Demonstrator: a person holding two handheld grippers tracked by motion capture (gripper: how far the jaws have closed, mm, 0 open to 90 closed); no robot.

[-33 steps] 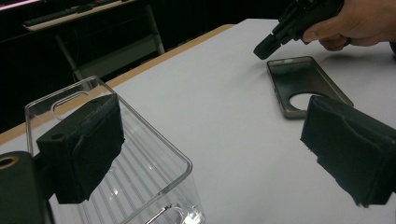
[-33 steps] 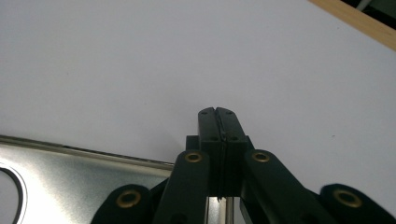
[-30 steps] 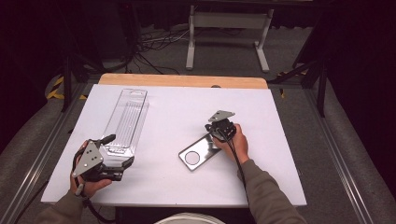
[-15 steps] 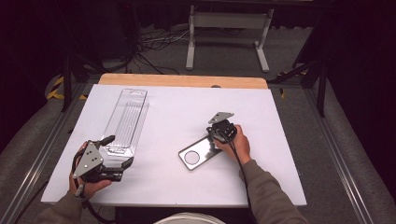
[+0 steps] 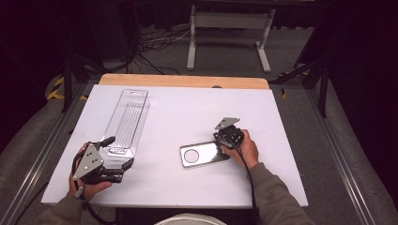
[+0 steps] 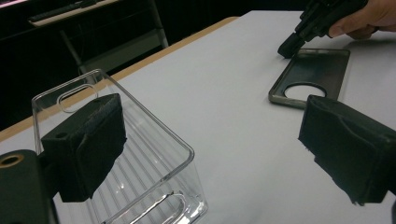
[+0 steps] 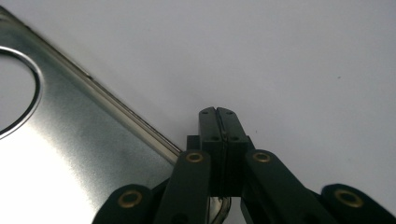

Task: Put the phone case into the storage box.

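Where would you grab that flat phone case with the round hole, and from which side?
Probably by a thin edge at the end away from the hole. The phone case lies flat on the white table, so jaws can only pinch its raised rim, coming down from above at that end. The right gripper stands at exactly that corner, jaws shut at the rim. The long sides seem too wide to span easily.
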